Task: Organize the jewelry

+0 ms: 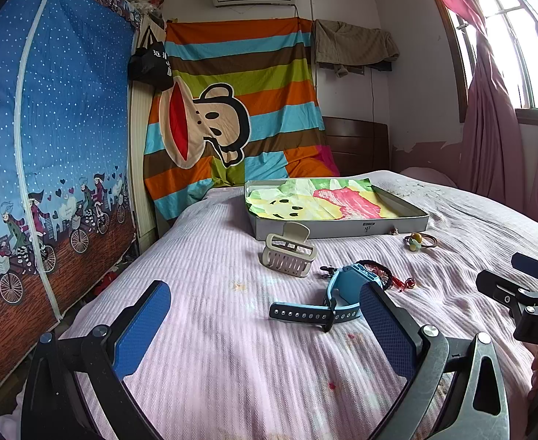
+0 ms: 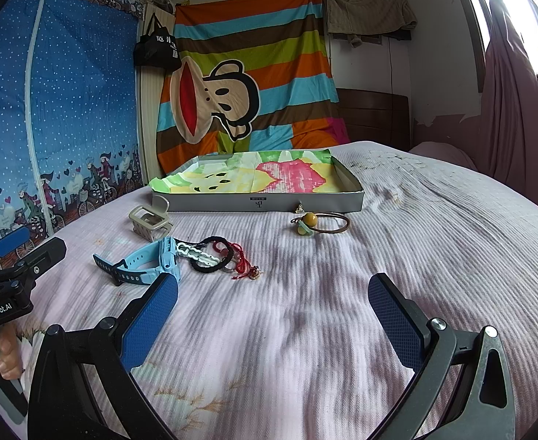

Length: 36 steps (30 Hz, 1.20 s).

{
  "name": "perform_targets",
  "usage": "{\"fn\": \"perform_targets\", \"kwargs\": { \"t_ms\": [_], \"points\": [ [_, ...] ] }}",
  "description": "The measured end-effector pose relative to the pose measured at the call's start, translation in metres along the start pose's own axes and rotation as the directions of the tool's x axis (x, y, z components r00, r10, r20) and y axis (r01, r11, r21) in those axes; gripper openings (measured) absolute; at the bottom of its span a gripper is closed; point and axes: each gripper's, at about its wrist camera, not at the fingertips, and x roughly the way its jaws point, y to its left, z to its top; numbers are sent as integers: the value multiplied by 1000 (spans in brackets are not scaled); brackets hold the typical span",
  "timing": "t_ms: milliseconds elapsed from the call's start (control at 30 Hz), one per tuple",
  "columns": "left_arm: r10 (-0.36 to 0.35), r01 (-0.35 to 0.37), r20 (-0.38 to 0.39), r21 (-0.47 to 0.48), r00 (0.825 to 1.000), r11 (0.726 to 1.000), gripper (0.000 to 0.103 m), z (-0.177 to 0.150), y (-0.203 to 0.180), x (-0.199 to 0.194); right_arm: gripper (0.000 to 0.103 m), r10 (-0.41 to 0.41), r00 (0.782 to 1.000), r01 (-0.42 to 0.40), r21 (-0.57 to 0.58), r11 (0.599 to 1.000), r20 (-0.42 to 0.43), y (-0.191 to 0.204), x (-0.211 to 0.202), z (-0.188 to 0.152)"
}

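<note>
On the pink bedspread lie a blue watch, a beige hair claw, a black and red cord bracelet, and a thin bangle with yellow and green beads. Behind them stands a shallow grey box lined with colourful paper. My left gripper is open, its right finger beside the watch. My right gripper is open over bare bedspread, right of the watch. Neither holds anything.
A blue fabric wardrobe stands left of the bed. A striped cartoon sheet hangs at the back, with a wooden headboard beside it. Pink curtains hang on the right. A hand holds the left gripper's handle.
</note>
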Motion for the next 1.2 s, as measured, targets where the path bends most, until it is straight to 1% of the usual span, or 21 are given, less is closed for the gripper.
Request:
{"fn": "perform_targets", "kwargs": {
  "t_ms": [1200],
  "points": [
    [-7,7,-10,-4,1000,1000,103,0,1,0,102,-11,1000,11,12,1000,-6,1,2,3]
  ]
}}
